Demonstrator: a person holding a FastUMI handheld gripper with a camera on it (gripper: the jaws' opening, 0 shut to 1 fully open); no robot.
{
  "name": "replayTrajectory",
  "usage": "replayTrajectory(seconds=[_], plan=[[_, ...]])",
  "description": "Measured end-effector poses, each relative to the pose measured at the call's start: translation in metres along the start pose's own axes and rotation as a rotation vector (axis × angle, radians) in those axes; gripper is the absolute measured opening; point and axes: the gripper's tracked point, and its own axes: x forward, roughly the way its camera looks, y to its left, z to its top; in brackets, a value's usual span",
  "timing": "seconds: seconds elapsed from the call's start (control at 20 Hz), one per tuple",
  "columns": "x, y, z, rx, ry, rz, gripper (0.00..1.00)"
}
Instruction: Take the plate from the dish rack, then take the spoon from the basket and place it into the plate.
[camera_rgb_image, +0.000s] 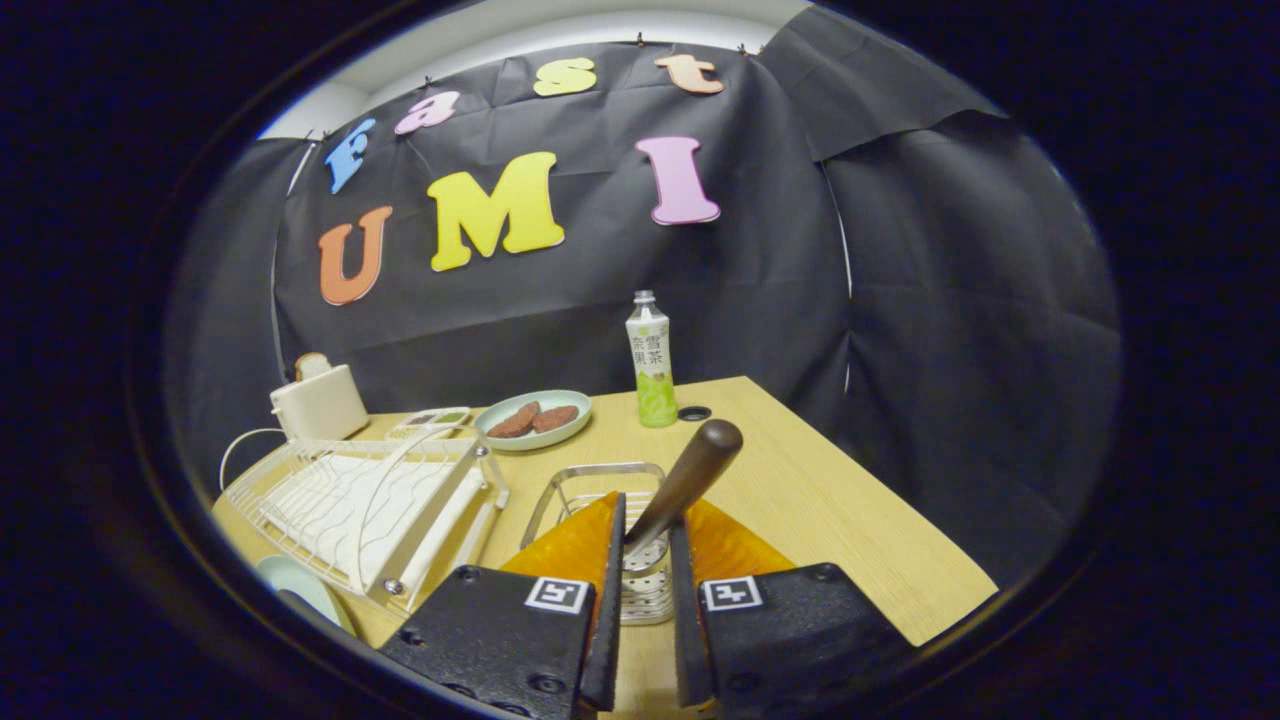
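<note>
At the lower centre of the frame the claw (645, 545) pinches the spoon (690, 480) by its dark handle above the basket (600, 490) — lift straight up, keep the grip firm, then carry it to the plate (295, 582) at lower left of the desk (850, 510).
</note>
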Motion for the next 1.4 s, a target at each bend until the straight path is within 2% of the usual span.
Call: replayTrajectory(seconds=[0.1, 0.15, 0.3, 0.55, 0.8, 1.0, 1.15, 1.4], plan=[[-0.004, 0.006, 0.005, 0.032, 0.003, 0.027, 0.24], [-0.005, 0.011, 0.008, 0.055, 0.003, 0.043, 0.19], [-0.007, 0.012, 0.008, 0.036, 0.014, 0.033, 0.09], [-0.021, 0.016, 0.035, -0.02, -0.045, 0.001, 0.08], [-0.058, 0.015, 0.086, -0.026, -0.15, -0.018, 0.08], [-0.1, 0.046, 0.106, -0.027, -0.188, 0.03, 0.08], [-0.139, 0.087, 0.109, -0.045, -0.198, 0.102, 0.08], [-0.173, 0.171, 0.071, -0.103, -0.133, 0.251, 0.08]])
